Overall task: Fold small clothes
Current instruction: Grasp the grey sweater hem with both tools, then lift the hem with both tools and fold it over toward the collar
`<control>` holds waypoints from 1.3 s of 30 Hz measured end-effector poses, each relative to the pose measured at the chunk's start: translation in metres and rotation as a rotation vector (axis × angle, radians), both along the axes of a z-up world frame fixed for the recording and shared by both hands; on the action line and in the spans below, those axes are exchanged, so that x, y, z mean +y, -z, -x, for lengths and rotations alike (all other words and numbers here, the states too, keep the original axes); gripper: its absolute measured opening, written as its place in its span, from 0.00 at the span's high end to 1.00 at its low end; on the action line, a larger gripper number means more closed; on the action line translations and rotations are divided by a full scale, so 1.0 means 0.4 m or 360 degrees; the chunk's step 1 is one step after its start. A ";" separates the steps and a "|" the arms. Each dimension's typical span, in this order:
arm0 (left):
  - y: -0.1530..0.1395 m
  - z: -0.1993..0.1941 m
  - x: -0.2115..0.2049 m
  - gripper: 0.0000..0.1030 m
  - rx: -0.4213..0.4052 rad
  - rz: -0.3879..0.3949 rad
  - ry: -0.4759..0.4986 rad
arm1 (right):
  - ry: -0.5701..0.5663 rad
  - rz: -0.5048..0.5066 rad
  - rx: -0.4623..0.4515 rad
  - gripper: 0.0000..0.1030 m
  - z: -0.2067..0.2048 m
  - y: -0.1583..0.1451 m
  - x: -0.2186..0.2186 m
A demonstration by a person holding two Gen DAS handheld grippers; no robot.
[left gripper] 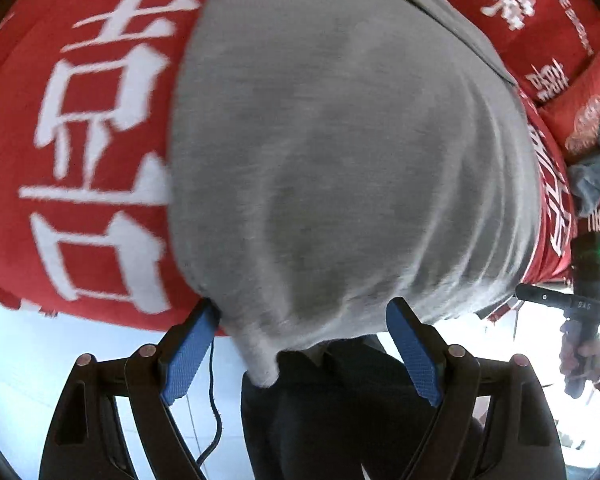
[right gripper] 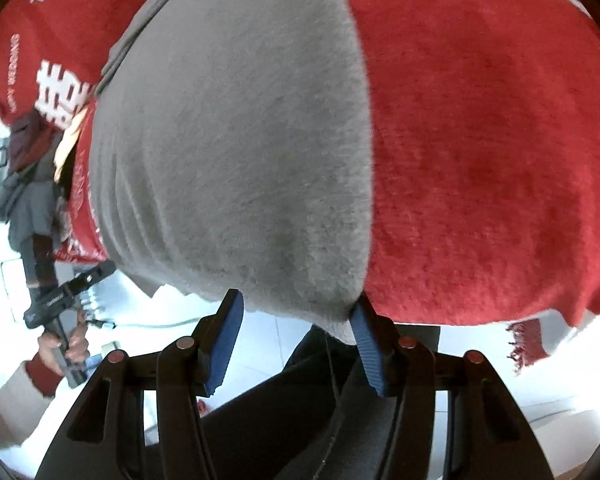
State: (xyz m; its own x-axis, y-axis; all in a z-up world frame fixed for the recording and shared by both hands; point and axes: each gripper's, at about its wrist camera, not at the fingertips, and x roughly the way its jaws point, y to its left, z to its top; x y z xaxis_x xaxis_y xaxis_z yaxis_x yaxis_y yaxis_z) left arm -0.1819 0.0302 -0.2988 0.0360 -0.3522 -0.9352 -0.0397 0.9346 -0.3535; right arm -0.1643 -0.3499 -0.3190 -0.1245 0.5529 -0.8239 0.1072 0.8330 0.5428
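Note:
A grey garment (left gripper: 340,152) lies spread on a red cloth with white characters (left gripper: 96,152), its near edge hanging over the table's front. My left gripper (left gripper: 304,320) is open, its blue pads (left gripper: 188,356) either side of the garment's near left corner, which droops between them. My right gripper (right gripper: 300,316) is open at the same garment (right gripper: 236,152), at its near right corner; the right pad (right gripper: 366,344) touches the cloth edge. Neither gripper is closed on the fabric.
The red cloth (right gripper: 492,140) covers the table, with a fringe (right gripper: 524,344) hanging at its front edge. A crumpled blue-grey garment (left gripper: 596,168) lies at the far side. More clothes (right gripper: 24,184) are heaped left in the right wrist view. White floor and my dark trousers are below.

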 end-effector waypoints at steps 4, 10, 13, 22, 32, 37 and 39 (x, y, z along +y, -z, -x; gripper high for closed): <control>-0.011 -0.001 -0.031 0.16 -0.0007 0.0115 0.0017 | -0.0013 -0.0177 -0.0007 0.42 -0.006 -0.002 0.006; -0.005 -0.002 -0.054 0.31 0.0014 0.0058 0.0078 | 0.0041 -0.0278 0.0057 0.45 -0.015 0.035 0.015; -0.002 -0.006 -0.025 0.74 0.0037 -0.0046 0.0032 | 0.0121 -0.0249 0.0115 0.82 -0.005 0.032 -0.008; -0.083 -0.014 0.032 0.90 -0.0024 0.0199 -0.0060 | 0.0360 -0.0501 0.0095 0.89 0.005 -0.037 -0.013; -0.236 -0.136 0.068 0.90 -0.0250 0.0395 -0.0158 | 0.0543 -0.0784 -0.0076 0.89 -0.067 -0.161 -0.004; -0.298 -0.234 0.088 0.90 -0.0355 0.0413 -0.0258 | 0.0640 -0.0958 -0.0178 0.89 -0.163 -0.217 -0.002; -0.324 -0.283 0.107 0.90 -0.0402 0.0413 -0.0291 | 0.0676 -0.1013 -0.0216 0.89 -0.209 -0.239 -0.018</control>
